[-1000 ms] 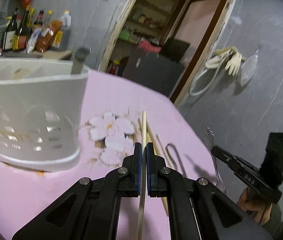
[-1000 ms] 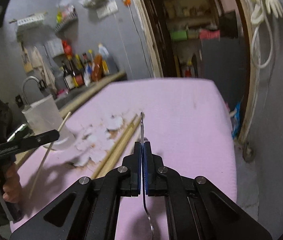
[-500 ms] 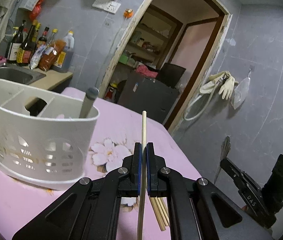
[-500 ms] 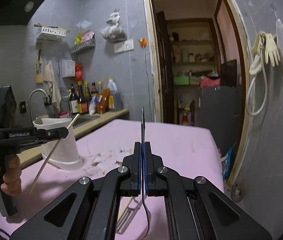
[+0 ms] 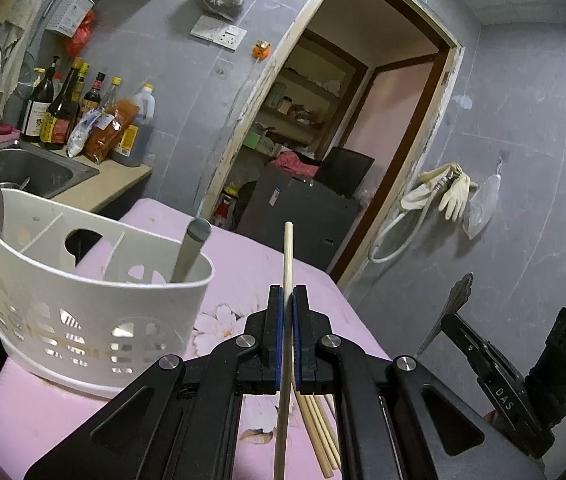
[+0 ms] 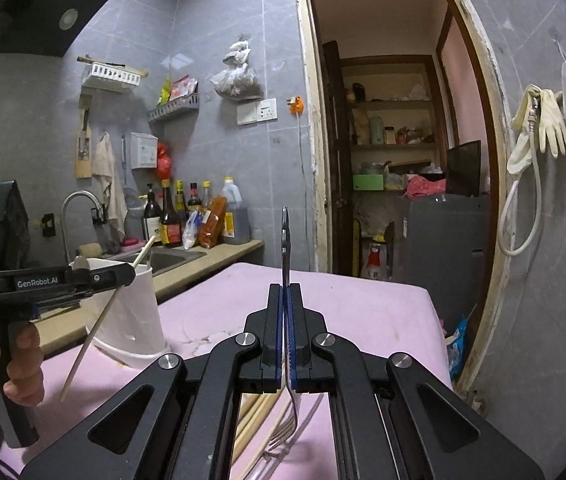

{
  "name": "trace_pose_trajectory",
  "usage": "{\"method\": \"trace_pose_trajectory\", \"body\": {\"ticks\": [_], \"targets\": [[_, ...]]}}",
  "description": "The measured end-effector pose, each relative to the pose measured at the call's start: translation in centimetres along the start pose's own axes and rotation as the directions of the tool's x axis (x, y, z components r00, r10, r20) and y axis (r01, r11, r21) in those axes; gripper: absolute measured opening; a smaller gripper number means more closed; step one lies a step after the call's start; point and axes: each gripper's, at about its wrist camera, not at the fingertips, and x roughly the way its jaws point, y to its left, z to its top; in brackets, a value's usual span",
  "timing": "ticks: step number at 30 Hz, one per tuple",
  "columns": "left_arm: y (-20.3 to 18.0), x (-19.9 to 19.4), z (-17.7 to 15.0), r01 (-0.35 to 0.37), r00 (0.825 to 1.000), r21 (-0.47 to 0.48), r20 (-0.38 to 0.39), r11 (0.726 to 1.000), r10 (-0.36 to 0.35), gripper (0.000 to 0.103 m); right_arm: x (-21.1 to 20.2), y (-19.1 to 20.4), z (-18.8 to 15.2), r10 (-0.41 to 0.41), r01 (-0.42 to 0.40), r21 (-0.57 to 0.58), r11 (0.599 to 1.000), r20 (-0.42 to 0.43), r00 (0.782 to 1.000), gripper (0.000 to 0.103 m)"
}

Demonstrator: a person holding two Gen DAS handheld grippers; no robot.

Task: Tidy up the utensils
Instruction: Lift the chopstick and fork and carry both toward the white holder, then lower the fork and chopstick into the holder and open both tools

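Observation:
My left gripper [image 5: 287, 294] is shut on a pale wooden chopstick [image 5: 287, 256] and holds it upright above the pink table, just right of the white utensil caddy [image 5: 83, 300]. A grey handle [image 5: 191, 252] stands in the caddy's right compartment. My right gripper [image 6: 285, 292] is shut on a metal fork [image 6: 285, 240], handle up and tines down [image 6: 283, 432]. In the right wrist view the left gripper [image 6: 123, 274] holds the chopstick [image 6: 103, 320] in front of the caddy [image 6: 131, 320]. Several chopsticks [image 5: 319, 428] lie on the table below my left gripper.
The pink tablecloth [image 5: 243, 256] has a flower print. A counter with a sink [image 5: 15, 168] and bottles [image 5: 63, 116] lies to the left. A doorway [image 6: 399, 160] opens behind the table. Gloves and a hose [image 6: 539, 128] hang on the right wall.
Both grippers have risen and tilted up from the table, each with its utensil. The caddy now sits lower and further away in the left wrist view.

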Motion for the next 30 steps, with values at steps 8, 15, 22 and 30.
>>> {"method": "trace_pose_trajectory", "body": {"ticks": [8, 15, 22, 30], "targets": [[0.8, -1.1, 2.4, -0.030, 0.997, 0.017, 0.073, 0.999, 0.028, 0.002, 1.0, 1.8, 2.1, 0.060, -0.059, -0.024, 0.998, 0.023, 0.998, 0.000], [2.5, -2.3, 6.0, -0.084, 0.985, 0.053, 0.153, 0.995, 0.075, 0.002, 2.8, 4.8, 5.4, 0.145, -0.142, -0.054, 0.988, 0.068, 0.987, 0.000], [5.8, -3.9, 10.7, -0.145, 0.957, 0.045, 0.260, 0.988, 0.129, 0.002, 5.2, 8.4, 9.2, 0.219, -0.210, -0.084, 0.974, 0.130, 0.967, 0.000], [10.6, -3.8, 14.6, -0.234, 0.924, 0.045, 0.320, 0.971, 0.208, 0.002, 8.4, 11.8, 12.4, 0.270, -0.259, -0.084, 0.962, 0.178, 0.946, 0.000]]}}
